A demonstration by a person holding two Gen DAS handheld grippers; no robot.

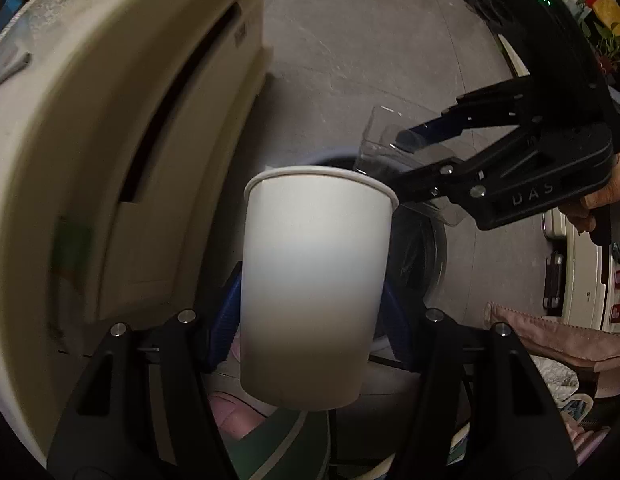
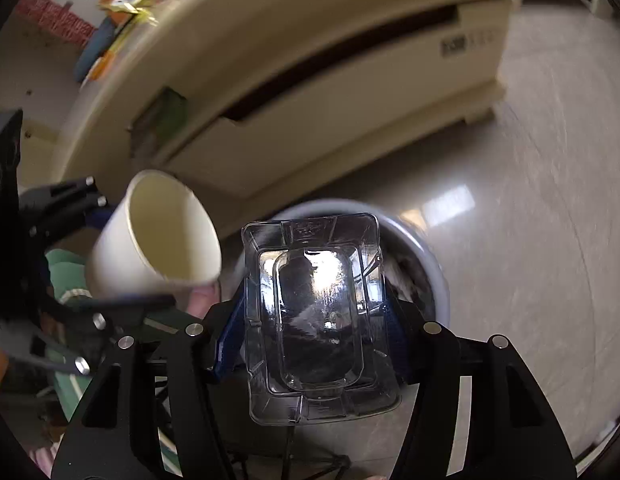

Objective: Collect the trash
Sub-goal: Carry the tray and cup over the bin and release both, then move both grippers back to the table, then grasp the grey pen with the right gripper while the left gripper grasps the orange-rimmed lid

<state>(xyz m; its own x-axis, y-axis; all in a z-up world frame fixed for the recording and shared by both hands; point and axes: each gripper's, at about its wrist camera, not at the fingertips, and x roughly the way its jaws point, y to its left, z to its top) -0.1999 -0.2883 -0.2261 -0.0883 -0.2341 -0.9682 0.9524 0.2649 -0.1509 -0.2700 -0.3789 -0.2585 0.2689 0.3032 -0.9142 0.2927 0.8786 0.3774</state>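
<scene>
now my left gripper (image 1: 310,344) squeezes a smooth white paper cup (image 1: 314,280), mouth pointing away from me. my right gripper (image 2: 318,336) pinches a clear plastic tray (image 2: 320,320), held lengthways, over the round grey bin (image 2: 434,264).

beige cabinet (image 2: 310,92) on grey floor (image 2: 530,200)

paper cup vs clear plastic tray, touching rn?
Cannot tell. Left wrist view: paper cup rim overlaps the clear plastic tray. Right wrist view: narrow gap between them, but blurred.

Right gripper (image 2: 314,320) jaws clamp a clear plastic tray (image 2: 316,320) — over a bin (image 2: 438,280) (grey-rimmed).
</scene>
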